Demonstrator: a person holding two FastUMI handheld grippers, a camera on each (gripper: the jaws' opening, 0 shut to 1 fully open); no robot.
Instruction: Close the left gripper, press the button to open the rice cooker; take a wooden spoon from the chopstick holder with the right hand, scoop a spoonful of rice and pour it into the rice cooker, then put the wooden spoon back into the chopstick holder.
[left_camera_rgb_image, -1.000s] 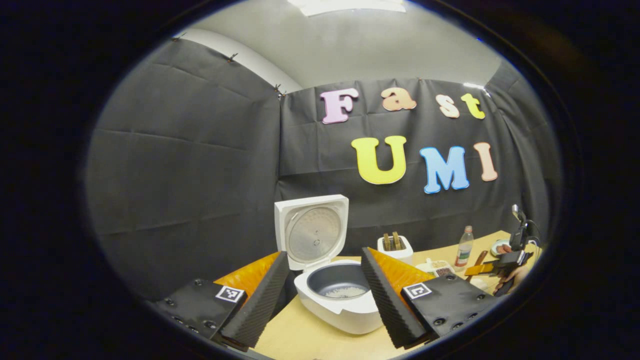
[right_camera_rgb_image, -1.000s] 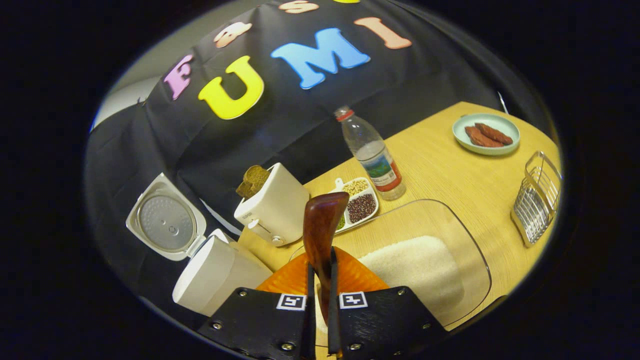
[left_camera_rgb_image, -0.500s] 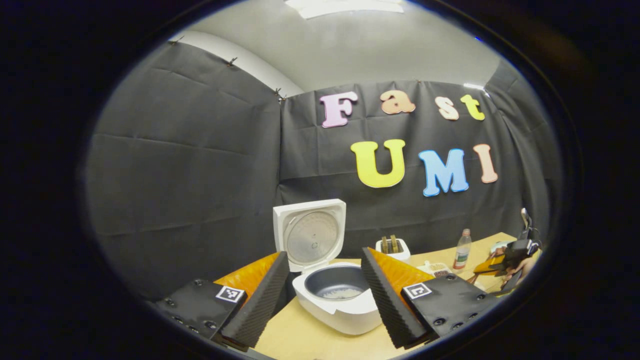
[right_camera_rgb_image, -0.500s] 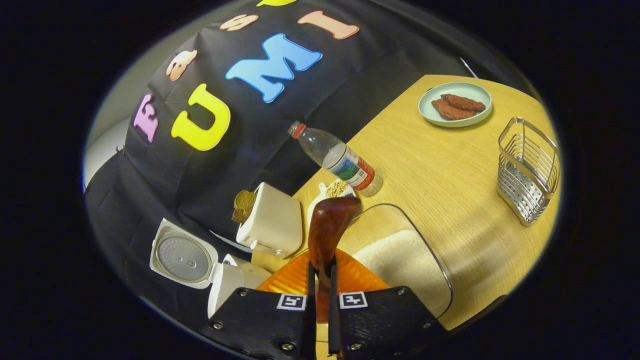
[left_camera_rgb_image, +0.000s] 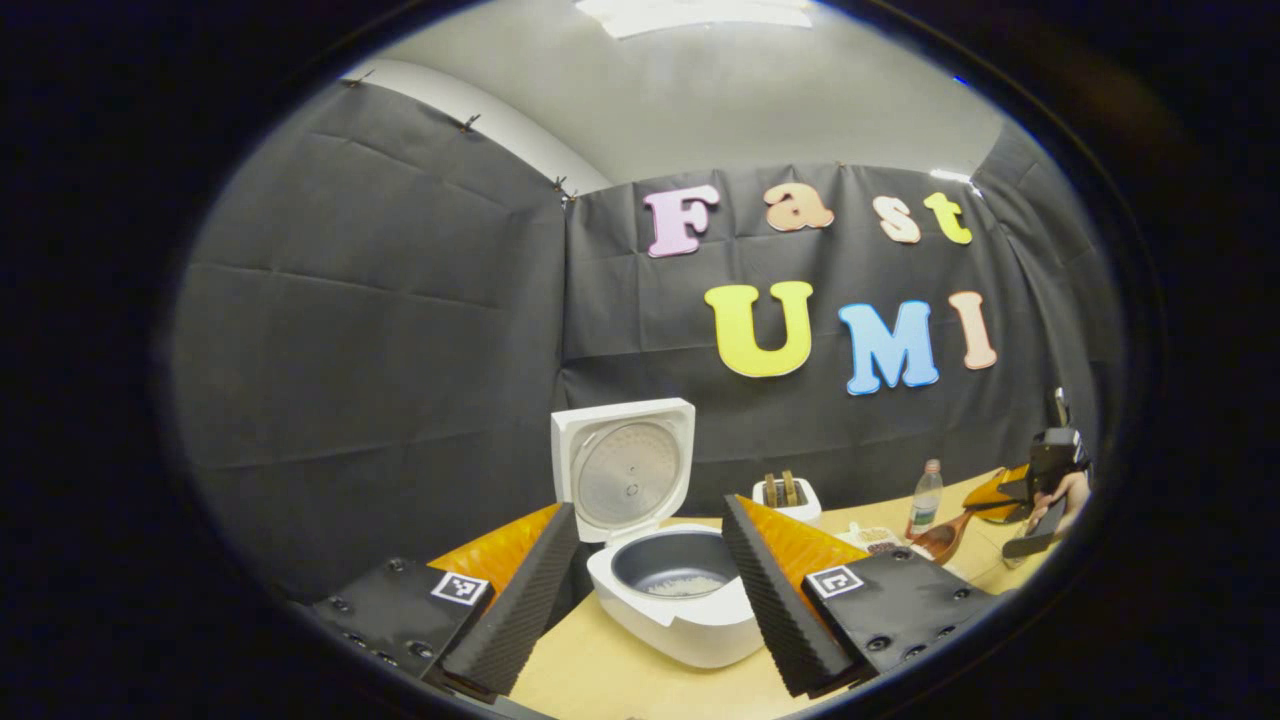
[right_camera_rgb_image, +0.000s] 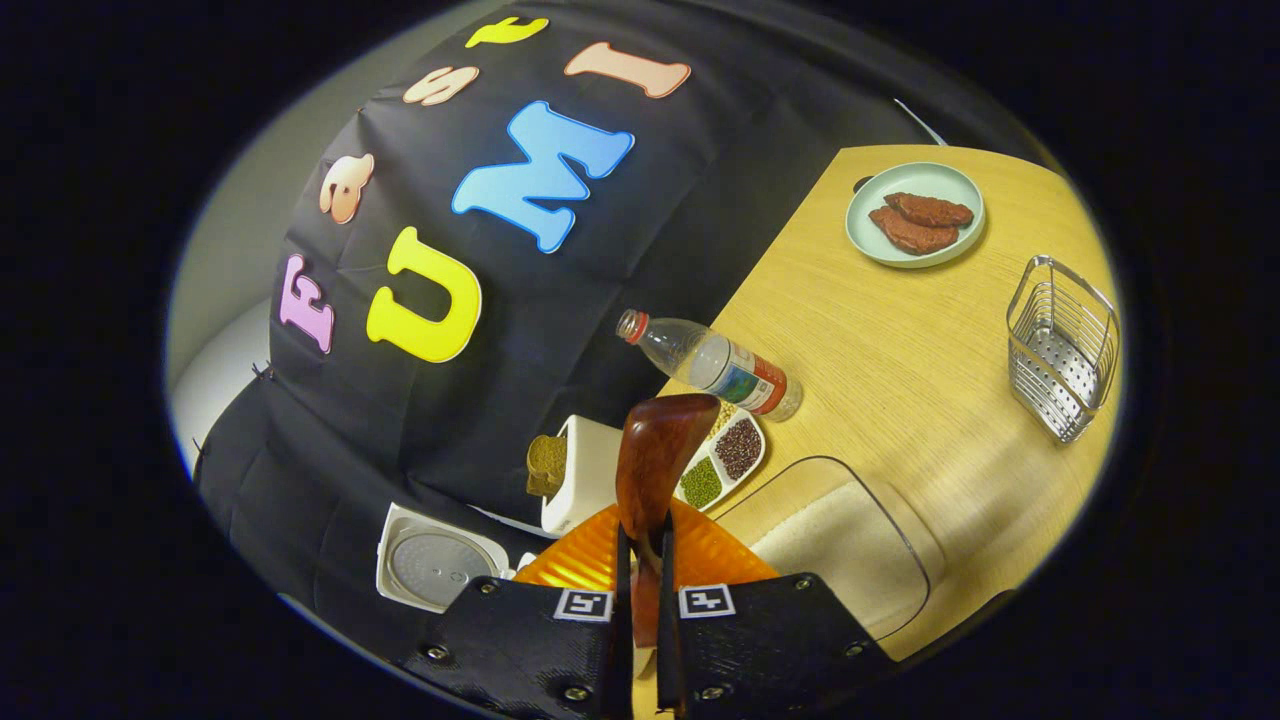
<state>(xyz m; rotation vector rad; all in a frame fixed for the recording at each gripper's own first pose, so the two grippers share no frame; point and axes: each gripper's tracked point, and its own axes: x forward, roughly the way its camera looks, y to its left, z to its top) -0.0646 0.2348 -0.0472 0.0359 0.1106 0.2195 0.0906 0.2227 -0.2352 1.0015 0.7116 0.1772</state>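
The white rice cooker (left_camera_rgb_image: 680, 610) stands with its lid (left_camera_rgb_image: 625, 470) up, and a little rice (left_camera_rgb_image: 685, 585) lies in the dark pot. My left gripper (left_camera_rgb_image: 648, 515) hovers open in front of it, one finger on each side. My right gripper (right_camera_rgb_image: 640, 545) is shut on the handle of the brown wooden spoon (right_camera_rgb_image: 655, 460), whose bowl points forward above the table. I cannot tell whether the bowl holds rice. The wire chopstick holder (right_camera_rgb_image: 1062, 345) stands at the far right. In the left gripper view, the right gripper (left_camera_rgb_image: 1040, 480) holds the spoon (left_camera_rgb_image: 945, 540) in the air at the far right.
A clear tray of rice (right_camera_rgb_image: 840, 540) lies under my right gripper on the wooden table (right_camera_rgb_image: 900, 350). Beside it are a divided dish of beans (right_camera_rgb_image: 722, 460), a white toaster (right_camera_rgb_image: 575, 475), a water bottle (right_camera_rgb_image: 715, 362) and a plate of meat (right_camera_rgb_image: 915, 215).
My right gripper has risen with the spoon and swung towards the right side of the table, so the rice tray and cooker have dropped lower in its view. The left gripper has stayed open and nearly still.
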